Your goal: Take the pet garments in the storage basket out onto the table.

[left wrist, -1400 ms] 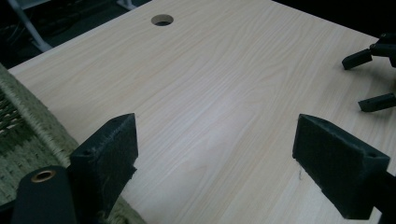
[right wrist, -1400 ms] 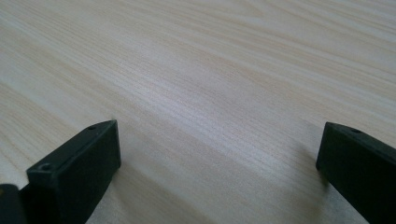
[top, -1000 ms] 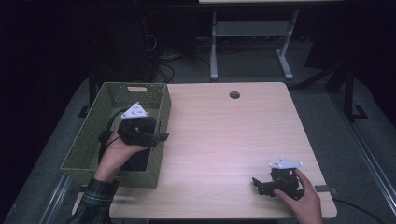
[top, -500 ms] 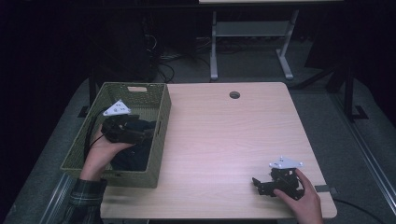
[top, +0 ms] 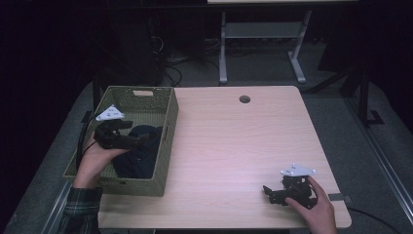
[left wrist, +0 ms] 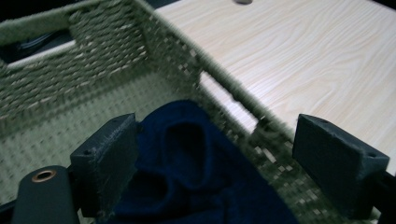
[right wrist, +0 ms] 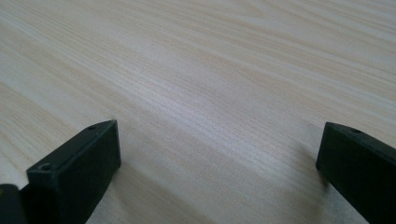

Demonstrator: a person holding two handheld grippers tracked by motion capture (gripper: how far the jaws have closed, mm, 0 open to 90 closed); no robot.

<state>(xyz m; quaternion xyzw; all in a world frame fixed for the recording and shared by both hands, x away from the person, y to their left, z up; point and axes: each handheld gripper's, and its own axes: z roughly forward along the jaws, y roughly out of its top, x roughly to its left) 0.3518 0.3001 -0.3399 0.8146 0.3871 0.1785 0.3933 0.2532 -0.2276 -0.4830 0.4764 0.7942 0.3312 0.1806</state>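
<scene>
Left tool (left wrist: 215,154) wide open above navy cloth (left wrist: 196,172) in basket (top: 168,126); right tool (right wrist: 219,172) wide open, empty.

This looks like a lab or recording room rather than a home. A plain light-wood table (top: 234,146) with a cable hole (top: 244,99) stands on grey carpet (top: 380,161) under focused light, while the surroundings stay dark. Behind it a second desk's white metal frame (top: 263,44) rises, with loose cables (top: 190,53) lying on the floor beside it.
</scene>
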